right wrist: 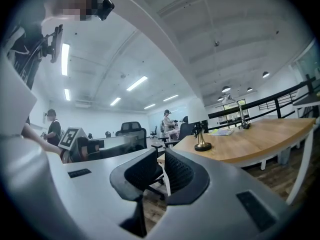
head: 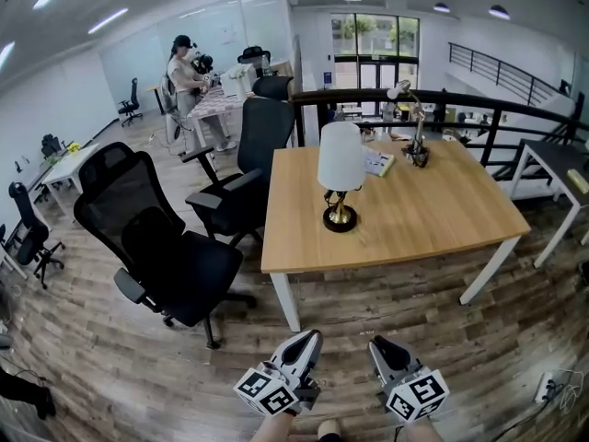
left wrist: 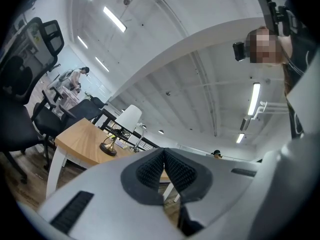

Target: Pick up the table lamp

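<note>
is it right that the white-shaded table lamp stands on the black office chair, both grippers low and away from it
No. The head view shows the table lamp on the wooden table instead. The left gripper and right gripper are indeed low and away from it.

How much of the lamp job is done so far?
Nothing is done yet. The table lamp stands upright on the wooden table, untouched. Both grippers are empty and held low, away from the table: the left gripper shut, the right gripper slightly open. Left to do: reach the lamp, grip it and lift it.
</note>
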Tool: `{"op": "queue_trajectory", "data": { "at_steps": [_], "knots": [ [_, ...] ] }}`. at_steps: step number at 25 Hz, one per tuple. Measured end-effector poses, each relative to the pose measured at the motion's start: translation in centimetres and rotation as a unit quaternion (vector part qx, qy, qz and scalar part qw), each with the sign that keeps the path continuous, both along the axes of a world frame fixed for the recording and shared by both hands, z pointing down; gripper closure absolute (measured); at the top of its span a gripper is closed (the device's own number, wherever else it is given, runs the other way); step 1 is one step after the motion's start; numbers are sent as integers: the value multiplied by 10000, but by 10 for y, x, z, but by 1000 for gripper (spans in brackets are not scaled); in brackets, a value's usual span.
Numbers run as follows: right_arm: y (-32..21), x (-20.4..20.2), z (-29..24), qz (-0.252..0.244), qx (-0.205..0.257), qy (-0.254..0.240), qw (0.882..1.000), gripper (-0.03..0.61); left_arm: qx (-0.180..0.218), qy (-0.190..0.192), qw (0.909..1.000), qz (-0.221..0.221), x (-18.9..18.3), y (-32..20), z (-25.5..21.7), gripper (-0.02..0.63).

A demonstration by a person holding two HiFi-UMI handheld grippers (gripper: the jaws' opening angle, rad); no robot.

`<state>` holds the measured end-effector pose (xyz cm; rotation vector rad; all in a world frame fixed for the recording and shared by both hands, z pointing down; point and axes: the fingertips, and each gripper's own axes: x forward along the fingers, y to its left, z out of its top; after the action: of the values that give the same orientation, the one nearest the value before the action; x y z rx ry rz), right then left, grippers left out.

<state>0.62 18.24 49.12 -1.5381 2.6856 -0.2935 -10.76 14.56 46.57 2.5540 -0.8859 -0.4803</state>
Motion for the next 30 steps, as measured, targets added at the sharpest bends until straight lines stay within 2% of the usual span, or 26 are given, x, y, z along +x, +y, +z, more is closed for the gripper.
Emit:
{"op": "queue_trajectory", "data": {
  "at_steps": [14, 24, 30],
  "knots": [
    [-40, 5, 23, 200, -177, -13, 9996, 515, -162, 28, 9999, 25, -3, -35, 16, 604],
    [-123, -3, 24, -5, -115, -9, 9999, 515, -141, -162, 9996, -167, -10, -103, 17, 604],
    [-168, 3, 26, -143, -244, 58, 9996, 515, -124, -84, 9997, -190, 1, -149, 11, 604]
  ]
}}
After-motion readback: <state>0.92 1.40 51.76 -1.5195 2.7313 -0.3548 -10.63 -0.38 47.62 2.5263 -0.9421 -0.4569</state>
